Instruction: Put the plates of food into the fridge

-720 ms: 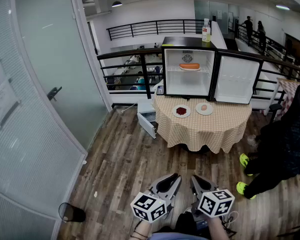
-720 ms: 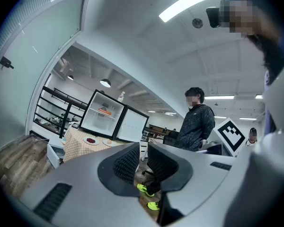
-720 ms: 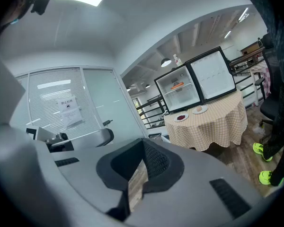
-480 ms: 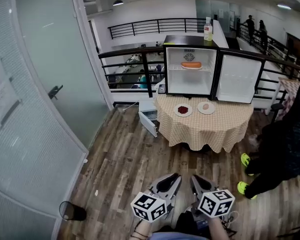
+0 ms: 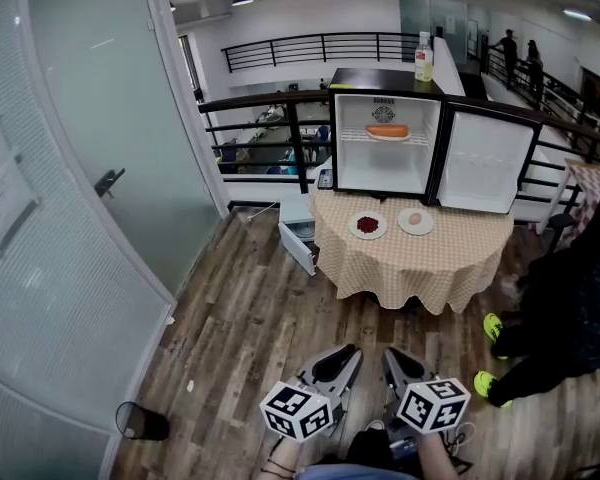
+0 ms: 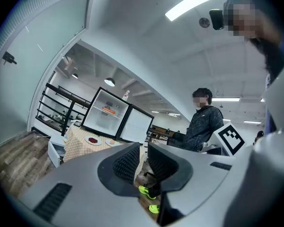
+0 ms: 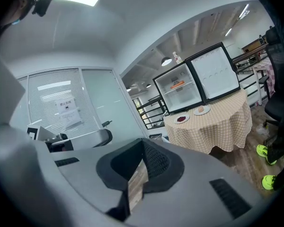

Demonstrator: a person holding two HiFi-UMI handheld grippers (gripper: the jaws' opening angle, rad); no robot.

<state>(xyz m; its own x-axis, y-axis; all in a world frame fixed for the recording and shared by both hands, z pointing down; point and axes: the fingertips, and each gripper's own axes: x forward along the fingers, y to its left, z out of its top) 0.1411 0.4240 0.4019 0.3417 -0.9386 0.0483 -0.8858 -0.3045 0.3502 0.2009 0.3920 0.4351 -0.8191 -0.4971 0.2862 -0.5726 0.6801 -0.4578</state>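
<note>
while two plates [image 5: 367,226] sit on the table [image 5: 420,260] by the open fridge [image 5: 380,171], left tongs [image 5: 343,353], right tongs [image 5: 394,356] nearly closed, empty

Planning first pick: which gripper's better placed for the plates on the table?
Right, slightly. Both empty, far from the table; right gripper lines up between the red-food plate and pale-food plate, left gripper sits left of both.
</note>
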